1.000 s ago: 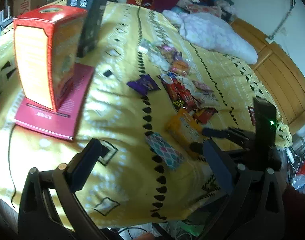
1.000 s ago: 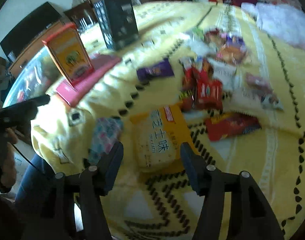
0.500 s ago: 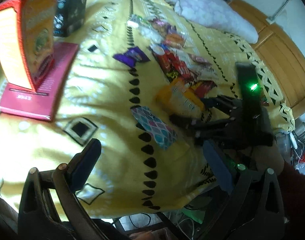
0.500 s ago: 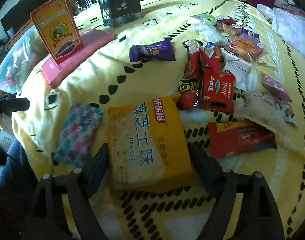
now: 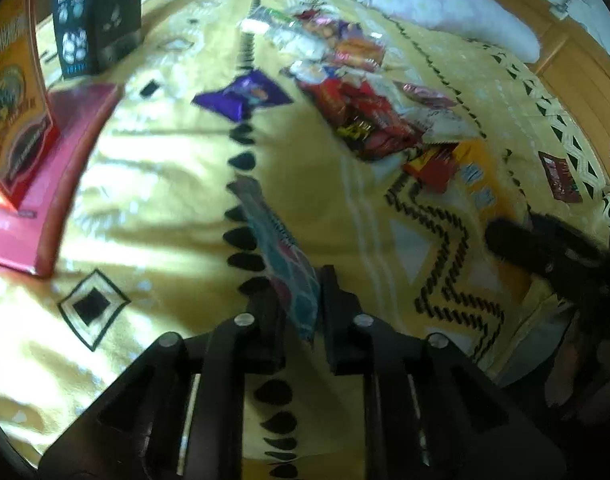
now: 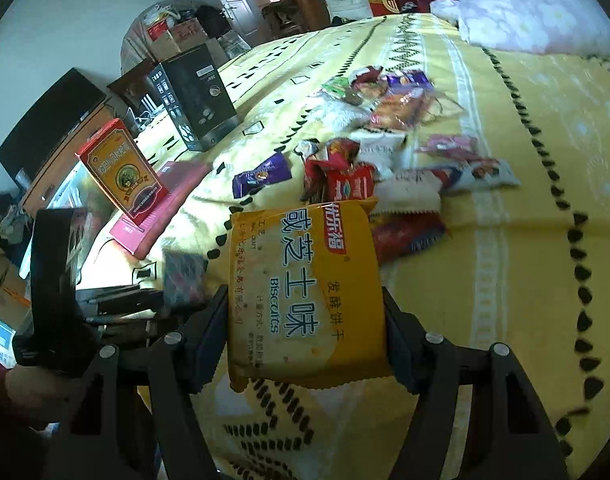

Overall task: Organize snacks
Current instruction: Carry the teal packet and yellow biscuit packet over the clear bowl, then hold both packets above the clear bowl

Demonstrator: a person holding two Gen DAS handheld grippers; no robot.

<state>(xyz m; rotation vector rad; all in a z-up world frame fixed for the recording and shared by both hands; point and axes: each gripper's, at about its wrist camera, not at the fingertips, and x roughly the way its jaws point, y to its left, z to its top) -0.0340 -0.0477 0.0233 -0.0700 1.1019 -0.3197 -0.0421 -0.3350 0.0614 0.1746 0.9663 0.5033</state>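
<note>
My left gripper (image 5: 301, 300) is shut on a flat packet with a teal and pink diamond pattern (image 5: 281, 252), held edge-up just above the yellow bedspread. My right gripper (image 6: 305, 320) is shut on a yellow biscuit packet (image 6: 305, 288) and holds it lifted above the bed. A pile of snack packets (image 6: 385, 152) lies on the bedspread beyond it, with a purple packet (image 6: 263, 174) to its left. The purple packet also shows in the left wrist view (image 5: 243, 94). The left gripper with its packet (image 6: 183, 280) shows at the left of the right wrist view.
An orange-red box (image 6: 123, 168) stands on a flat pink box (image 6: 161, 204) at the bed's left side, with a black box (image 6: 195, 96) behind. A white pillow (image 6: 537, 16) lies at the far right. A wooden bed frame (image 5: 577, 64) borders the right side.
Both grippers went from open to shut. The left closed on the diamond-pattern packet. The right closed on the yellow biscuit packet and raised it off the bed.
</note>
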